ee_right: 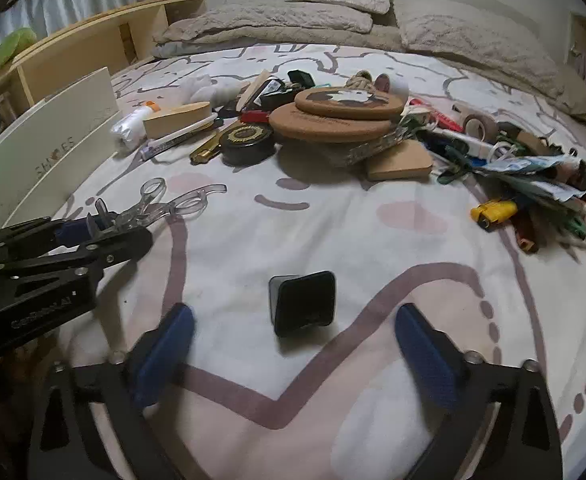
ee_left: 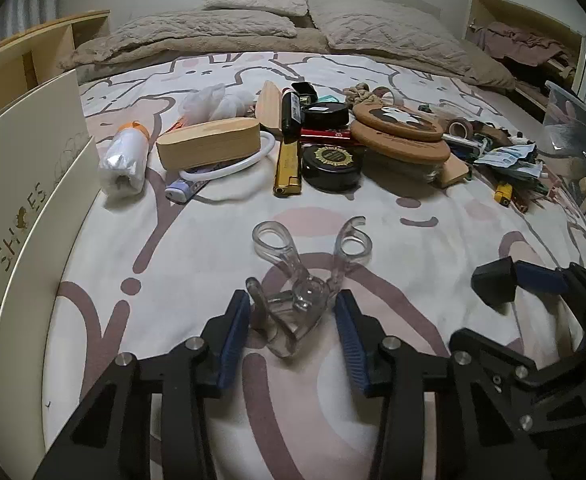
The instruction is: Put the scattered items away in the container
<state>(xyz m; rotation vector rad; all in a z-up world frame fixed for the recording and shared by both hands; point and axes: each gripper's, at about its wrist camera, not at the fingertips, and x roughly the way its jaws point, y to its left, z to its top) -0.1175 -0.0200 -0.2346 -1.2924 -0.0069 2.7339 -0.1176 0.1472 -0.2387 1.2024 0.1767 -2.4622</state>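
Note:
A clear plastic eyelash curler (ee_left: 301,284) lies on the bedspread between the open jaws of my left gripper (ee_left: 293,316); the fingers flank its head without closing on it. It also shows in the right wrist view (ee_right: 161,204), with the left gripper (ee_right: 93,232) around it. My right gripper (ee_right: 293,344) is open, and a small black square case (ee_right: 303,302) lies on the bed just ahead of its fingertips. The right gripper's finger (ee_left: 493,280) shows at the right of the left wrist view. A clear plastic container (ee_left: 577,128) stands at the far right.
A pile of scattered items crosses the bed: wooden case (ee_left: 209,142), black round tins (ee_left: 331,162), gold lighter (ee_left: 287,168), cork coasters (ee_right: 333,116), tape roll (ee_right: 479,126), yellow lighter (ee_right: 493,212). A cream shoe box (ee_left: 25,208) stands at the left. Pillows (ee_left: 253,24) lie beyond.

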